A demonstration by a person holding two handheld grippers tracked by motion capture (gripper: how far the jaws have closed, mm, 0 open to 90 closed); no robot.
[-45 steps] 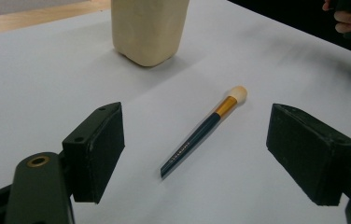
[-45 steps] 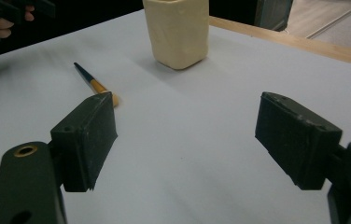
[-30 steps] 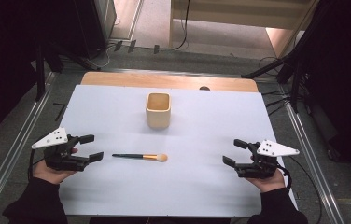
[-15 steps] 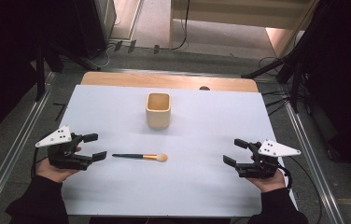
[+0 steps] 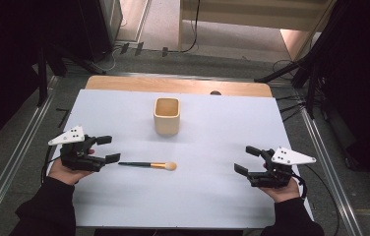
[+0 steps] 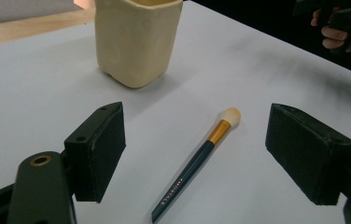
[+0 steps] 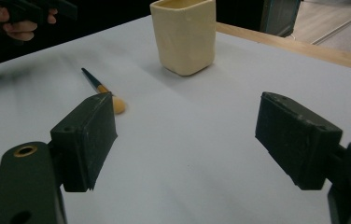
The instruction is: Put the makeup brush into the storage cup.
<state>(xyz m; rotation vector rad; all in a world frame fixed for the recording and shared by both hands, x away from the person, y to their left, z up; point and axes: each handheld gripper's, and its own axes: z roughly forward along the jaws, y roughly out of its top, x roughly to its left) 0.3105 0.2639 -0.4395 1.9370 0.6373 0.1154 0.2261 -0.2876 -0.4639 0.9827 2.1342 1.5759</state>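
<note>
**Teal-handled brush flat on the table, both sets of fingers spread**

Teal and gold mark the brush (image 5: 147, 164), which is laid flat on the white table (image 5: 212, 196), its dark handle pointed at the left gripper (image 5: 105, 149) and its peach bristle tip turned toward the table's middle. In the left gripper view the brush (image 6: 196, 163) is seen between the two black fingers (image 6: 96, 151), untouched by either, with the handle end nearest the camera and the tip pointed away. The left gripper's fingers are spread wide, and the handle end is just beside them in the high view. Small lettering is printed on the handle but cannot be read.

Beyond the brush a cream cup (image 5: 167, 116) is stood upright, well apart from it, toward the far side of the table. Its squarish walls are seen in the left gripper view (image 6: 136, 39) and in the right gripper view (image 7: 184, 35).

The right gripper (image 5: 244, 160) is held near the table's right edge, well apart from the brush, with its fingers (image 7: 84, 140) also spread and nothing between them. In its view the brush (image 7: 100, 90) is partly hidden behind one finger.

A strip of bare wood (image 5: 124, 82) is left uncovered along the far edge of the table.
</note>
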